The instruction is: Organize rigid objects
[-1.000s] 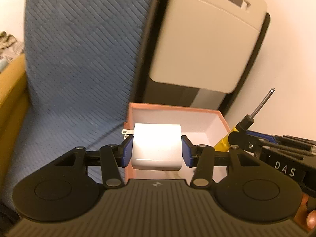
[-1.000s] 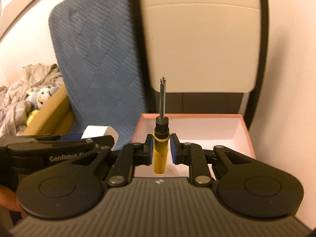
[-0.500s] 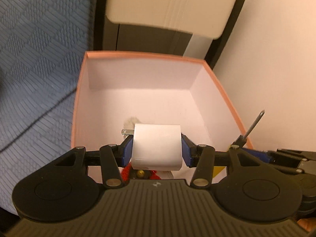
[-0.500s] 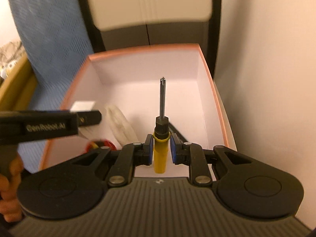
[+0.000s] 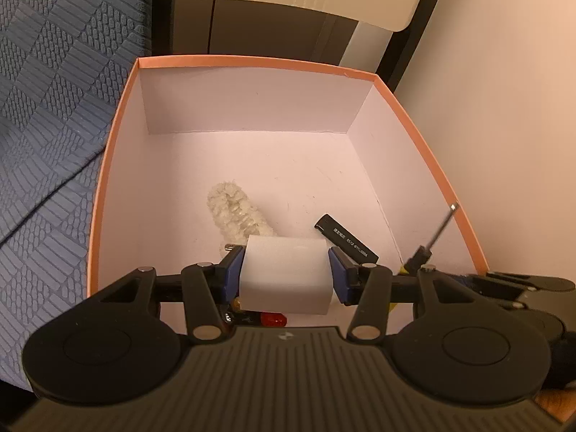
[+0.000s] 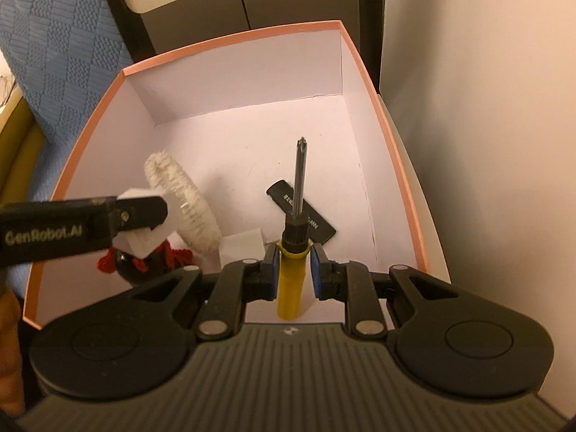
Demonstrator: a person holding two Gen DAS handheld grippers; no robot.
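My left gripper [image 5: 286, 273] is shut on a white plug adapter [image 5: 285, 277] and holds it over the near part of the pink-rimmed box [image 5: 252, 61]. My right gripper [image 6: 293, 270] is shut on a yellow-handled screwdriver [image 6: 292, 277], its shaft pointing forward over the same box [image 6: 230, 37]. The left gripper with the adapter shows at the left of the right wrist view [image 6: 140, 216]. The screwdriver tip shows at the right of the left wrist view [image 5: 441, 225].
Inside the box lie a white fluffy roll [image 5: 237, 212], a black stick [image 5: 345, 239], a red and black item [image 6: 144, 255] and a white piece [image 6: 241, 244]. A blue fabric seat [image 5: 46, 108] is left of the box, a wall [image 5: 504, 108] right.
Both grippers have moved forward and tipped down over the box, from in front of it to above its inside. Both still hold their objects.
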